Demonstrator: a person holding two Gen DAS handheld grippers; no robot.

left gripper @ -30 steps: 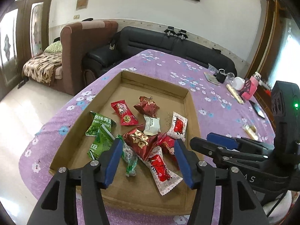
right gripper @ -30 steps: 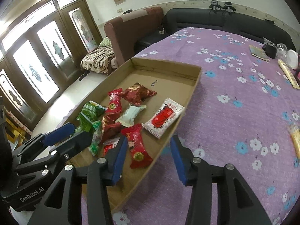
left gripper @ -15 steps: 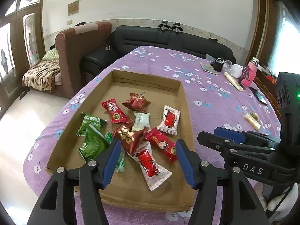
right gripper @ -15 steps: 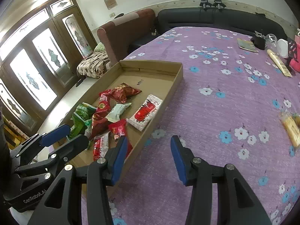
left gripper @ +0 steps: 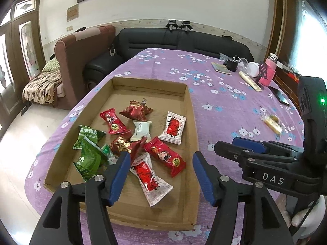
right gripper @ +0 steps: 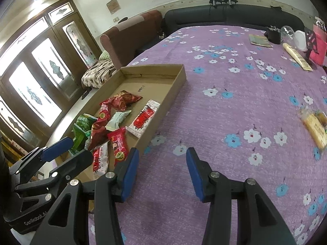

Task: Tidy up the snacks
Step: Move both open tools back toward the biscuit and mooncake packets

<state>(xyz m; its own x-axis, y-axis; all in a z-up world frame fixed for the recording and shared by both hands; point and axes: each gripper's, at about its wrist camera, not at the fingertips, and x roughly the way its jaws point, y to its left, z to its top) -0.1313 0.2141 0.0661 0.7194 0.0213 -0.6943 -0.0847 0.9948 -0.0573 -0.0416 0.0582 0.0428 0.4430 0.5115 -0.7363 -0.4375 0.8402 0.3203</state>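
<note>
A shallow cardboard tray (left gripper: 193, 122) lies on the purple flowered cloth and holds several wrapped snacks. Among them are green pea packets (left gripper: 90, 143), a red candy (left gripper: 164, 156), a white-and-red packet (left gripper: 150, 175) and a dark red pouch (left gripper: 136, 111). My left gripper (left gripper: 161, 159) hovers over the tray's near end, its jaws opening with nothing gripped between them. My right gripper (right gripper: 161, 153) stands open over bare cloth just right of the tray (right gripper: 171, 94). A yellow snack (right gripper: 314, 128) lies alone on the cloth at the right.
At the table's far right stand a pink box (left gripper: 269, 72), a white cup (left gripper: 253, 69), a black pouch (left gripper: 232, 65), a long beige packet (left gripper: 250, 80) and a phone (left gripper: 280, 98). A black sofa (left gripper: 184, 40) and a brown armchair (left gripper: 81, 55) stand behind the table.
Both grippers drew back and to the right. The right one left the tray's edge and now sits over the cloth. The left jaws stand wider. The snacks have not moved.
</note>
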